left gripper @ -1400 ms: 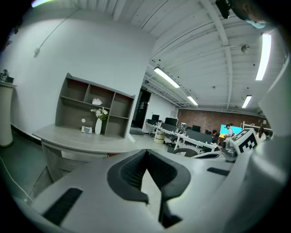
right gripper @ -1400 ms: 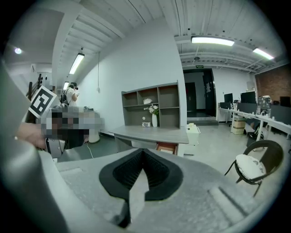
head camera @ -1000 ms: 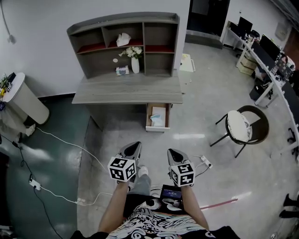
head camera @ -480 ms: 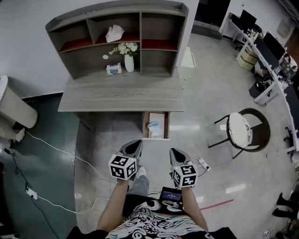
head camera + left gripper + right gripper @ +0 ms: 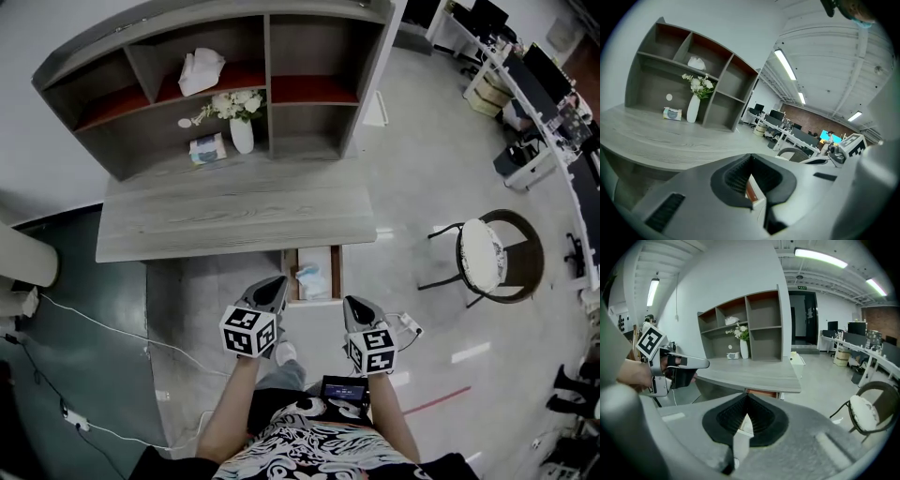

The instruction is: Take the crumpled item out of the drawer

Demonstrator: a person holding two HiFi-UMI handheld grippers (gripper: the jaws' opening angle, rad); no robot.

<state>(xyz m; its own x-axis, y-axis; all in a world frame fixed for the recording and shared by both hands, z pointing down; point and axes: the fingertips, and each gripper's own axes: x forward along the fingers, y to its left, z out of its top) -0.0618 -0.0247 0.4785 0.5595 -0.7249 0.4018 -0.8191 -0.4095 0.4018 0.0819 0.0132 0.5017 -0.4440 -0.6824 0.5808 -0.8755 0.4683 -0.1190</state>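
While desk (image 5: 234, 220) hides part of drawer (image 5: 337, 272), left claw (image 5: 272, 285), right claw (image 5: 352, 303) closed

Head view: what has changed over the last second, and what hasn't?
The person has stepped toward the desk, so the open drawer now lies just ahead of the left hand-held gripper and right hand-held gripper. Nothing was taken hold of: both stay shut and empty, and the crumpled item stays in the drawer.
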